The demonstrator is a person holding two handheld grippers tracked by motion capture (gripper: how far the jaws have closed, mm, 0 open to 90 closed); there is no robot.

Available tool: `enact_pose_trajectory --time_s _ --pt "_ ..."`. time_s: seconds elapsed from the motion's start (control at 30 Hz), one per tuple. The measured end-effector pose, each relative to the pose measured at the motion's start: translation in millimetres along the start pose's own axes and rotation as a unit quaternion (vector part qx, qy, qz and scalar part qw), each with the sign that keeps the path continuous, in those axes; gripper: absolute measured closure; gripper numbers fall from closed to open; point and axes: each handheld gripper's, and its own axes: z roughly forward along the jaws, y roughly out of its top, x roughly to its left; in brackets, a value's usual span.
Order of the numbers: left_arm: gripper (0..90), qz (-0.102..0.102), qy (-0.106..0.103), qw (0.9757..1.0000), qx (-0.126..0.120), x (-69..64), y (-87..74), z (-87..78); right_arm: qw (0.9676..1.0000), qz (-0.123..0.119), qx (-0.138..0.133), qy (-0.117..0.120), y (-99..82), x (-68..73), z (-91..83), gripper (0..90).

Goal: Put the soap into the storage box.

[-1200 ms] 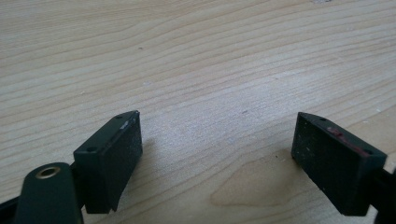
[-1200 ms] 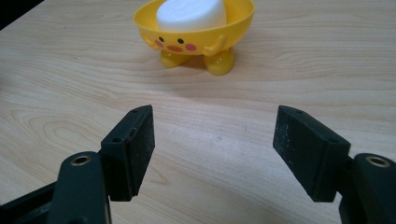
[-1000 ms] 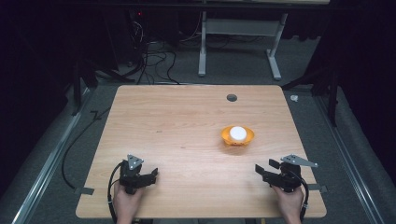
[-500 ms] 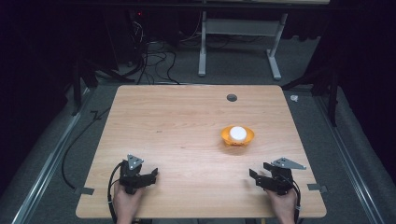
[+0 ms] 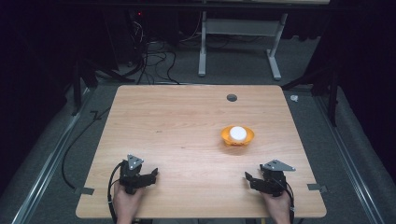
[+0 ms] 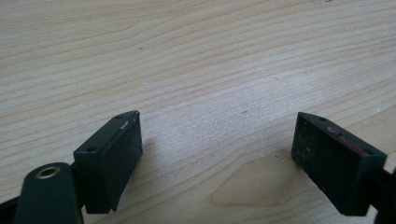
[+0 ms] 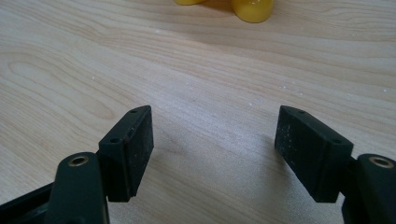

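Left gripper (image 5: 152, 175) and right gripper (image 5: 250, 179): both low at near edge of table (image 5: 187, 121), jaws spread wide, nothing between. Orange bowl (image 5: 237, 136) with white ball (image 5: 237, 132) sits ahead of right gripper, well apart; likely ready posture before reach.

- Right gripper (image 7: 215, 149): two black block-shaped jaws spread wide apart, nothing between them, low over the surface.
- Light wood-grain table (image 7: 196, 70): bare beneath the jaws.
- Glossy yellow object (image 7: 252, 10): at the surface's far edge, cropped; shape indeterminate.
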Motion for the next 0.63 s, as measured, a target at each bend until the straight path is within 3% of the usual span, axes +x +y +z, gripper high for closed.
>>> enact_pose_trajectory --time_s 0.17,0.63 --pt "16.7 0.0 0.0 1.0 0.0 -0.1 -0.1 0.0 0.9995 -0.025 0.014 -0.014 2.3 4.8 4.2 26.6" --pt "16.8 0.0 -0.001 1.0 0.0 0.1 -0.1 -0.1 0.9994 -0.027 0.016 -0.012 3.2 4.7 5.6 24.5"
